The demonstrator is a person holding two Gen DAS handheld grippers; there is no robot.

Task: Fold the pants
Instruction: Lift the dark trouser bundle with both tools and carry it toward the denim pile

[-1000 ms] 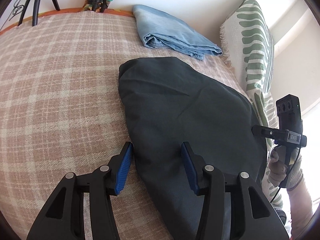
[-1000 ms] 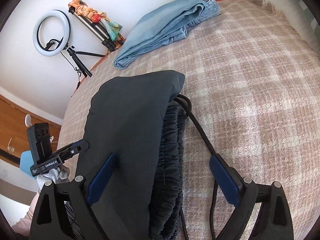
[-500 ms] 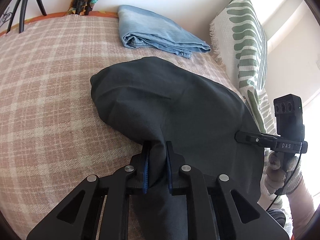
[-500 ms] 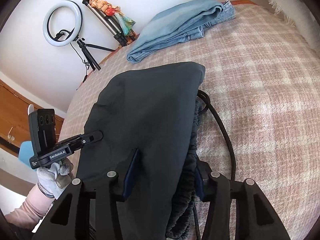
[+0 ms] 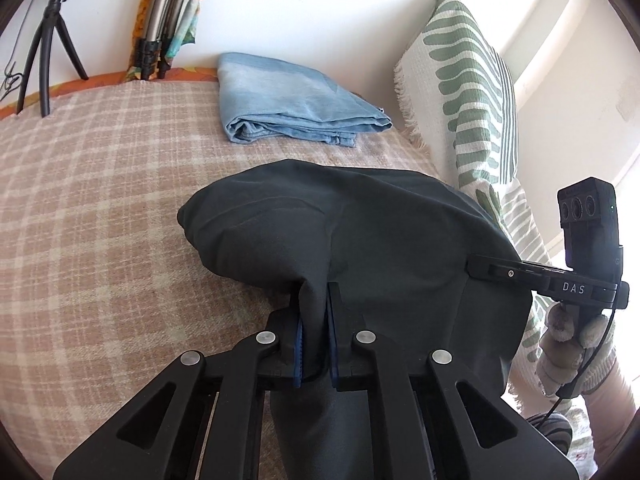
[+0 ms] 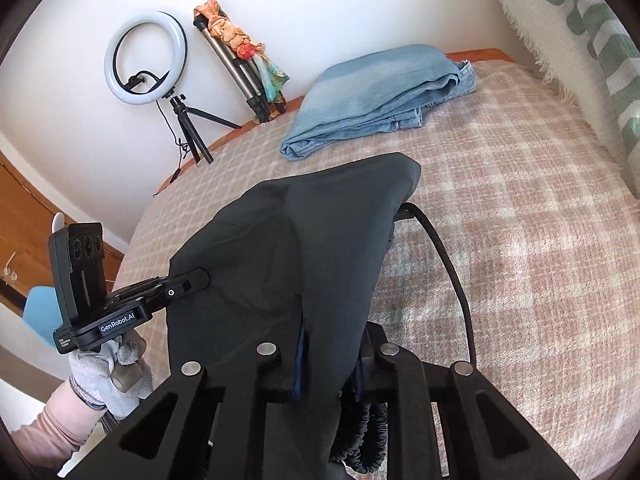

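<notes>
**Dark pants clamped in both claws above the bed**

Dark pants bunched on plaid bed cover, near edge raised off it. Left claw closing, blue pads pinching a fold of the near edge. Right claw closing on the elastic waistband end; black drawstring trailing beside it onto the cover. Folded blue jeans well beyond, near the wall. Leaf-patterned pillow to the right.
</notes>
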